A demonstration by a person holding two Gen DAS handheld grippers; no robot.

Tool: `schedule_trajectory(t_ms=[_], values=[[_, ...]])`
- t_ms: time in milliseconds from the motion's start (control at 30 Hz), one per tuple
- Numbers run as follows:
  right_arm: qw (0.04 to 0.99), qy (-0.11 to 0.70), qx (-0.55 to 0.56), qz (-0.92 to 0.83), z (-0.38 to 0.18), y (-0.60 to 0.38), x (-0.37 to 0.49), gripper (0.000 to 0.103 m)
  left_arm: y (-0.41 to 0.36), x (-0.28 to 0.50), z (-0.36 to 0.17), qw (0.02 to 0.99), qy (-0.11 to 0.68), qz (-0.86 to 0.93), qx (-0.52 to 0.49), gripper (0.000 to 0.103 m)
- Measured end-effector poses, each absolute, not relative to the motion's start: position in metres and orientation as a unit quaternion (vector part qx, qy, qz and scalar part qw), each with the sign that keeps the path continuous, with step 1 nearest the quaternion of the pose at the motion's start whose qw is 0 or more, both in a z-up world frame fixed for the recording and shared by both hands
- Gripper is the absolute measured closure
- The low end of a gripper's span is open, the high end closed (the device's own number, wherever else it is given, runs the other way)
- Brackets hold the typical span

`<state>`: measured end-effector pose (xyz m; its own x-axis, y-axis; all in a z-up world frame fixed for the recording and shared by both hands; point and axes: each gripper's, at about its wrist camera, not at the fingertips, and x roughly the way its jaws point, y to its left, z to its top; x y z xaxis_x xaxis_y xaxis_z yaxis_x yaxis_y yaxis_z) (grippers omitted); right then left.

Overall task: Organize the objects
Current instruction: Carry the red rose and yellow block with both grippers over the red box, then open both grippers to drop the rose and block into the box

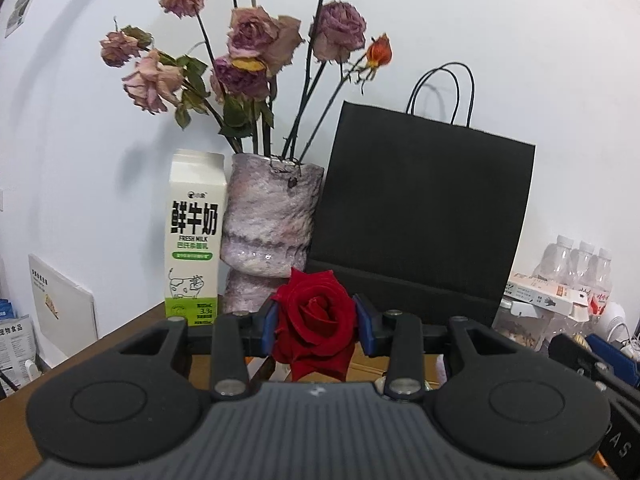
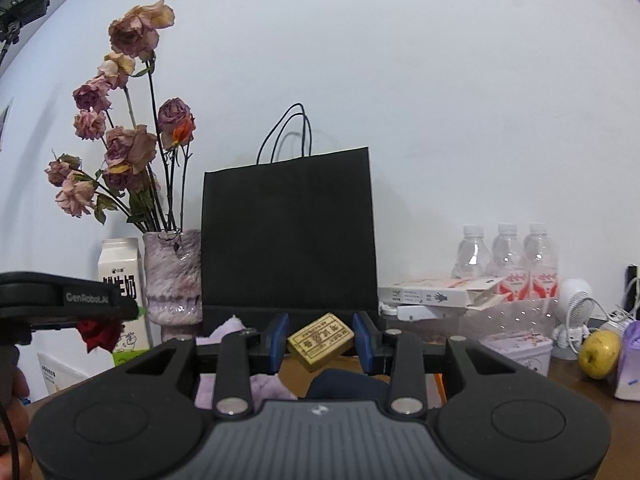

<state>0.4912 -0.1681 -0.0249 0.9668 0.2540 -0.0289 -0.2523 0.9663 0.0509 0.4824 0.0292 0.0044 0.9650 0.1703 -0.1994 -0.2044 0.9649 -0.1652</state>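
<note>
Rose [image 1: 316, 320] first: in the left wrist view, you have the red flower pinched between the two blue pads [image 1: 269, 326] of your left hand-held gripper [image 1: 318, 326]. The pads press its sides, so the grip is closed on it and it cannot fall. You hold it up off the bench [image 1: 120, 336], just in front of the pink vase [image 1: 272, 232]. The vase already has old dry flowers [image 1: 260, 40] in it, so that looks like the rose's home. A milk carton [image 1: 195, 236] stands touching the vase on one side, and a black paper bag [image 1: 424, 220] stands on the other.

In the right wrist view, your right hand-held gripper [image 2: 320, 340] is closed on a small tan block [image 2: 321, 341] with writing on it. The block sits tilted between the pads, up in the air. The bag stands right behind it, so maybe the block goes there. Water bottles [image 2: 506, 256], flat boxes [image 2: 432, 298] and a yellow fruit [image 2: 600, 354] wait off to the side. You can see the rose low at the far edge, under your left tool.
</note>
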Motion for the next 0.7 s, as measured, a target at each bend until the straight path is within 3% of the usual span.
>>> schedule_trajectory(t_ms=[700], values=[[0.986, 0.045, 0.007, 0.158, -0.023, -0.156, 0.549, 0.069, 0.029, 0.539, 0.0, 0.989, 0.115, 0.053, -0.076, 0.063]])
